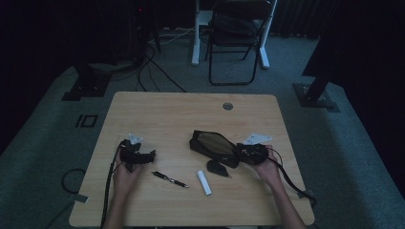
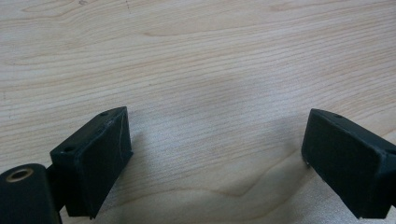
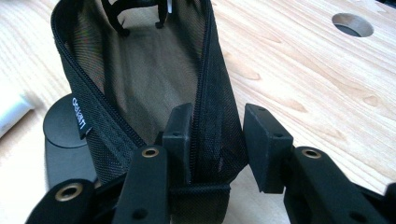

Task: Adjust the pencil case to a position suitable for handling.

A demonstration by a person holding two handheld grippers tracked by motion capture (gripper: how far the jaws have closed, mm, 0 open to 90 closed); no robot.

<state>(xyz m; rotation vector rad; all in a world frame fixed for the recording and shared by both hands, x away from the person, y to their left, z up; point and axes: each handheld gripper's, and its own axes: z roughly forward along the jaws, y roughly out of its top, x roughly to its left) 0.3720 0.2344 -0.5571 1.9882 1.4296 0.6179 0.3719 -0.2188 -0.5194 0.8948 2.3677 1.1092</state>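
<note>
A black mesh pouch (image 1: pixel 212 143) lies unzipped at the middle of the wooden table (image 1: pixel 191 112), its mouth held wide. My right gripper (image 1: pixel 237 151) is at the pouch's right end. In the right gripper view the pouch (image 3: pixel 154 70) stands open, and my right gripper (image 3: pixel 217 126) is shut on its zipper edge, one jaw inside and one outside. My left gripper (image 1: pixel 152 155) rests at the table's left, apart from the pouch. Over bare wood its jaws stand wide, so the left gripper (image 2: pixel 219 121) is open and holds nothing.
A dark pen (image 1: pixel 169 179), a white tube (image 1: pixel 204 182) and a flat black oval thing (image 1: pixel 218 168) lie near the front edge between the hands. A cable hole (image 1: pixel 228 106) sits at the table's back. A folding chair (image 1: pixel 236 28) stands beyond the table.
</note>
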